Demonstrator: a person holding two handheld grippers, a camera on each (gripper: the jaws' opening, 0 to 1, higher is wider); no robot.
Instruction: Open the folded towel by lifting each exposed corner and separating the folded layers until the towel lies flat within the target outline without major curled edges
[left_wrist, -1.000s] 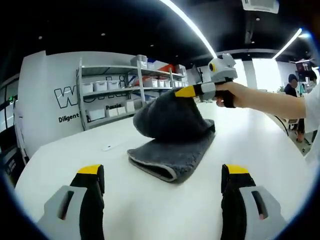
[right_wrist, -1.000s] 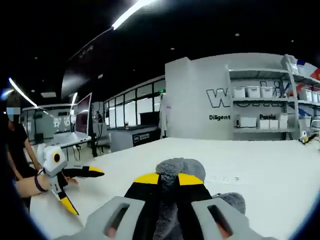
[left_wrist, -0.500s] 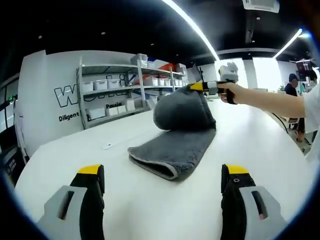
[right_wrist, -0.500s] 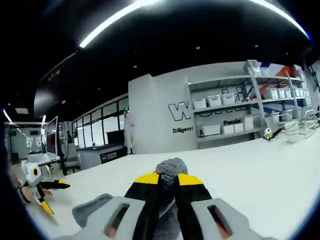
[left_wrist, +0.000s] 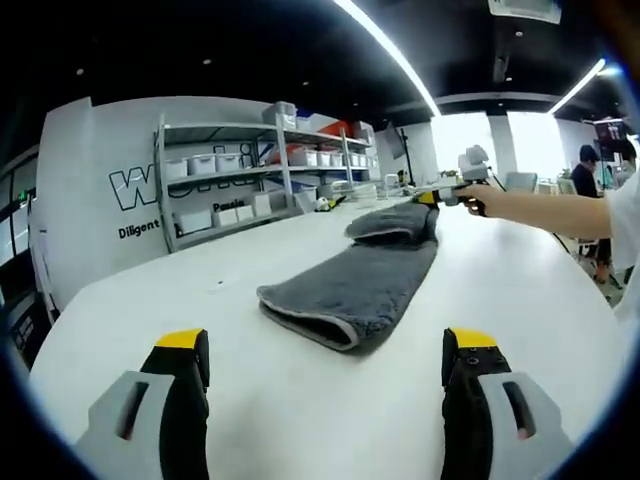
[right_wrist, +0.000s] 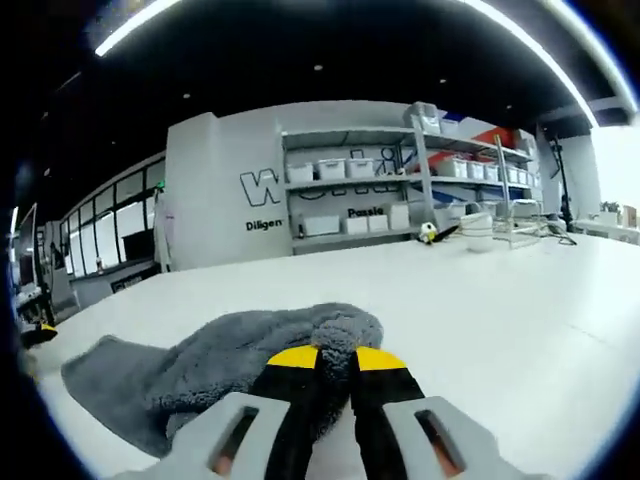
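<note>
- Nearest in the left gripper view, the left gripper (left_wrist: 325, 365) hangs over the white table (left_wrist: 150, 300) with its yellow-tipped black jaws spread wide, holding and touching nothing.
- Just beyond it lies the dark grey plush towel (left_wrist: 355, 285), stretched out on the tabletop. Its long axis runs from the near rounded folded end, with a pale edge trim showing, away toward the far right.
- The near end faces the left gripper, so that gripper is the closer one to any corner exposed there; it sits apart from the cloth.
- At the far end, the towel bunches into a low hump where the right gripper (left_wrist: 432, 196) grips it, held by a person's hand (left_wrist: 478, 198).
- In the right gripper view, the right gripper (right_wrist: 322, 362) has its jaws pressed nearly together, pinching a fold of the grey towel (right_wrist: 230, 360) low over the table (right_wrist: 520, 310).
- No target outline can be made out on the table.
- Far behind stand metal shelves of white bins (left_wrist: 250, 165) against a lettered wall.
</note>
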